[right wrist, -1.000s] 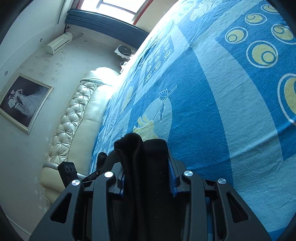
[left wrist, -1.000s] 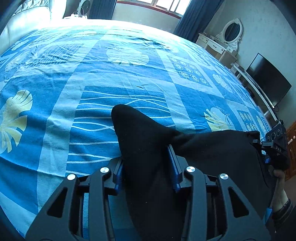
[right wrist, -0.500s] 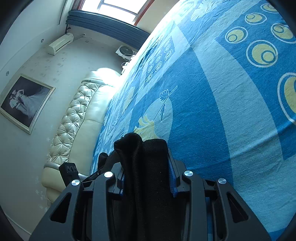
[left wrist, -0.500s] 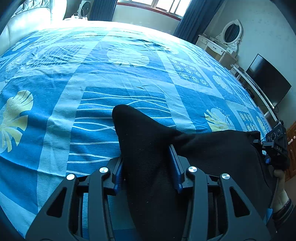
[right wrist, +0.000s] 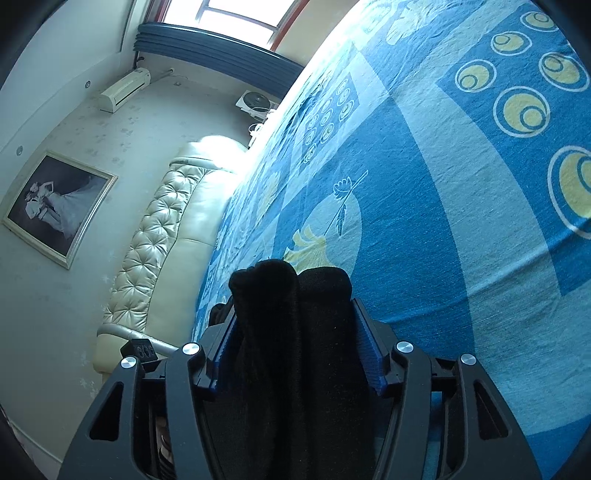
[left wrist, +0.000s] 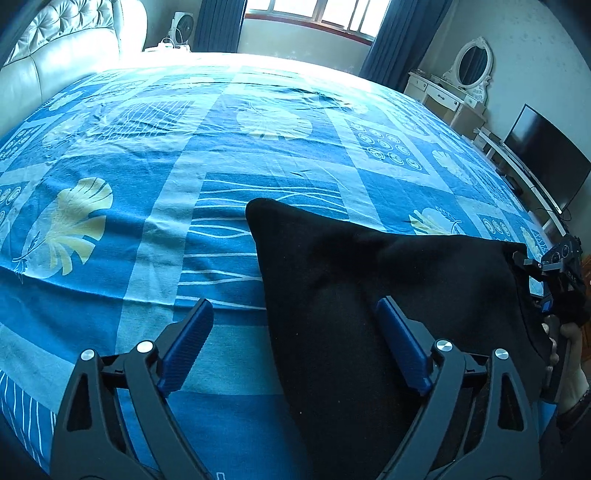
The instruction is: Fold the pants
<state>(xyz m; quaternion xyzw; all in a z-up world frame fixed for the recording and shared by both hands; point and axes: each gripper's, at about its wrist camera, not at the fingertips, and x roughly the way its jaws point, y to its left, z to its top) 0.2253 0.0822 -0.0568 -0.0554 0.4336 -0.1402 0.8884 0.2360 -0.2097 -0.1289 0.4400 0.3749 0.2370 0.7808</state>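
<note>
Sunlit window [left wrist: 314, 14] with navy curtains [left wrist: 218, 22], cream tufted headboard [right wrist: 147, 258], vanity mirror [left wrist: 471, 62], television [left wrist: 546, 155].

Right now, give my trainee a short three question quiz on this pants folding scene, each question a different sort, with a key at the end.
1. True or false: the left claw is clamped tight on the black pants.
2. Multiple choice: what do the pants lie on? A) a wooden floor B) a blue patterned bedsheet C) a white towel
3. Fill in: in the right wrist view, the bunched pants sit between the blue pads of the ____ claw.

Key:
1. False; its jaws are opening, with the left pad clear of the cloth.
2. B
3. right
</note>
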